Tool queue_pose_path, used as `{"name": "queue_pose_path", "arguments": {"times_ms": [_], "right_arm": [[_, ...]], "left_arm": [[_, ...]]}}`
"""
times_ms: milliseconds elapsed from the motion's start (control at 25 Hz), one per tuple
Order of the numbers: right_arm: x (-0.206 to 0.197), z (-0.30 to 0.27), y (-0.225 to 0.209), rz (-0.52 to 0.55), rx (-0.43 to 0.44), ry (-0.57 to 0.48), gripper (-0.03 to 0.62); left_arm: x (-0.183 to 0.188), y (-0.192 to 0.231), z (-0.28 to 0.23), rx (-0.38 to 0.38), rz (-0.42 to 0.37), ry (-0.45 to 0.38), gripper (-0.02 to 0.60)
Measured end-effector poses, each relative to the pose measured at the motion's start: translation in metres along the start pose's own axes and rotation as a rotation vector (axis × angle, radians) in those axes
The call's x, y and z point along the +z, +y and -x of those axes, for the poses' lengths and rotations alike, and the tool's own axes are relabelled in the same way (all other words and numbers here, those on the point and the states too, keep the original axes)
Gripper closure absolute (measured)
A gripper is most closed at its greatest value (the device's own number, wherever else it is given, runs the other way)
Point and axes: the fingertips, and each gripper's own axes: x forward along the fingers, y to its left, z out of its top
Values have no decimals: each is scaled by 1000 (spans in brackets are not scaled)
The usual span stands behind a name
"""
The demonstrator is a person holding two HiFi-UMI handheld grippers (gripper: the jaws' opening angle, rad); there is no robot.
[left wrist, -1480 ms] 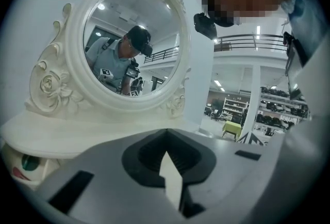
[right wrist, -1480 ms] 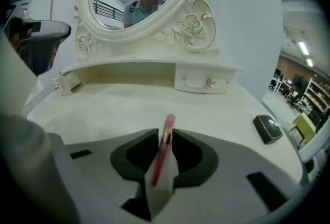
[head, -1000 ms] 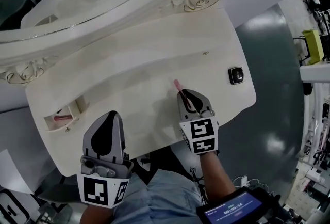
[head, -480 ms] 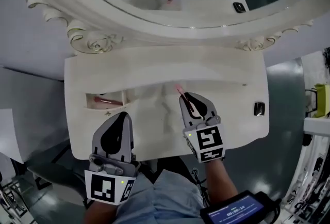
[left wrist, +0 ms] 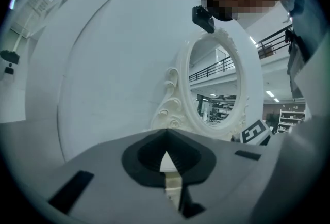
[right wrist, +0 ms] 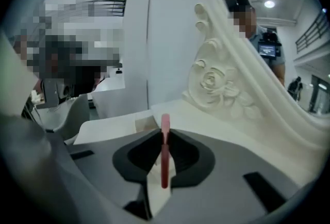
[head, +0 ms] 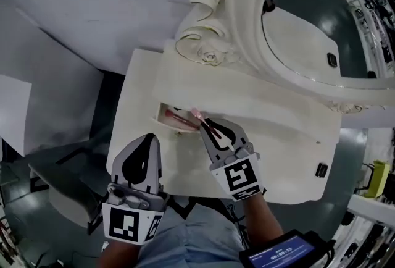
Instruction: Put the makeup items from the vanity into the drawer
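Currently the slim pink makeup stick (head: 199, 118) sits pinched in the nearly closed fingers of the right gripper (head: 207, 127). Its tip is over the open cream drawer (head: 159, 113) near the left edge of the white table (head: 278, 149). Lower it fully inside before releasing. The left gripper (head: 149, 138) has its fingers together, empty.

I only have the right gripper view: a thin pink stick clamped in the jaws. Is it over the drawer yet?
Observer: In the head view, the right gripper holds the thin pink makeup stick with its tip at the edge of the open drawer in the cream vanity top.
Operator: Anything inside already?
Observer: Yes, a slim pinkish-red item lies in it.
Operator: And the other one?
Observer: The left gripper is shut and empty, near the vanity's front edge.
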Motion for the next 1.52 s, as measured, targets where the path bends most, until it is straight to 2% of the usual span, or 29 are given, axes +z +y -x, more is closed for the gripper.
{"name": "queue_pose_path", "arguments": {"times_ms": [160,320,440,560,760,1040,1360,1520], "right_arm": [[6,-27,25,143,95,45,549],[6,-44,38,210,140,79,549],[5,-52,38,203,134,99,546],[6,-55,37,169,126,93,502],[9,-49,33,127,114,62,502],[6,-8,9,51,26,12,503],[-28,74,-35,-47,-157,-13,505],[-56,125,-62,-131,-292,-23,505]], "left_arm": [[-4,29,7,62,25,-4,581],[-4,51,12,96,40,-9,581],[-3,60,16,112,47,-7,581],[-4,65,17,118,49,-4,581],[-3,57,11,94,38,-5,581],[8,11,0,4,-3,-22,581],[10,-84,-20,-185,-38,-28,581],[5,-141,-30,-296,-49,-28,581]]}}
